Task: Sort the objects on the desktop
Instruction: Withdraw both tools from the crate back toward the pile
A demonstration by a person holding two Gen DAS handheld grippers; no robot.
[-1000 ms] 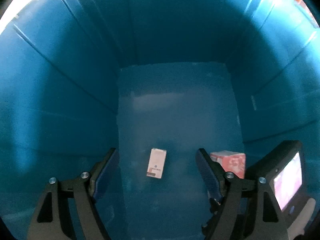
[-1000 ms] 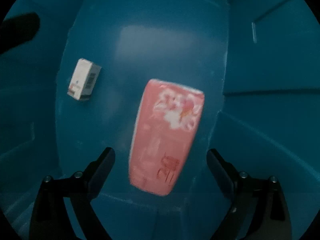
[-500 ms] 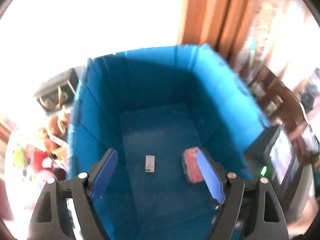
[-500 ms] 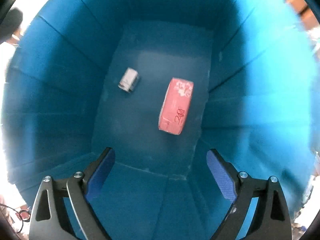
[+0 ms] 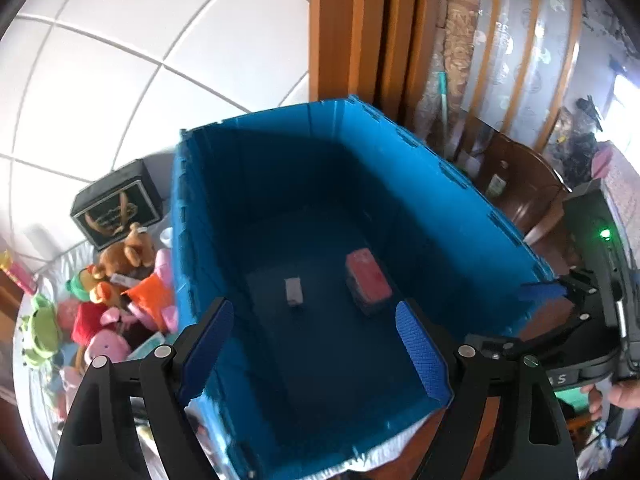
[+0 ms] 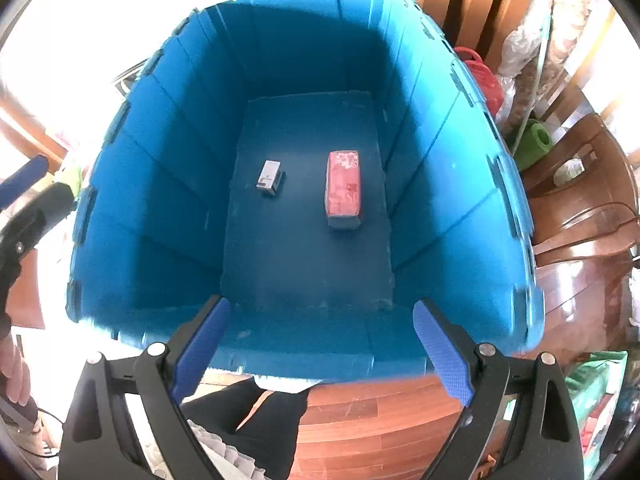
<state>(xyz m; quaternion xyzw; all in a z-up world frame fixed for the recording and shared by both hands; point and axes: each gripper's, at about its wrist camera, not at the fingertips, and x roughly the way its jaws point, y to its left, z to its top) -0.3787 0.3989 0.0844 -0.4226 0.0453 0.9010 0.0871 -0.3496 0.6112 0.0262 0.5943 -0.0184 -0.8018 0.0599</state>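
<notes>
Tongs in both our hands hang above a deep blue bin, pointing down into it. Our left gripper has its jaws spread wide with nothing between the blue pads, and our right gripper is released the same way, empty. On the bin floor we see two things: a small white box lying flat toward the left, and a pink packet lying lengthwise to its right, near the right wall. The two lie apart, not touching. From the left wrist view we see a heap of soft toys just outside the bin's left wall, with a dark box beyond them on a white tiled surface. To the bin's right stand brown wooden chairs on a wooden floor.
</notes>
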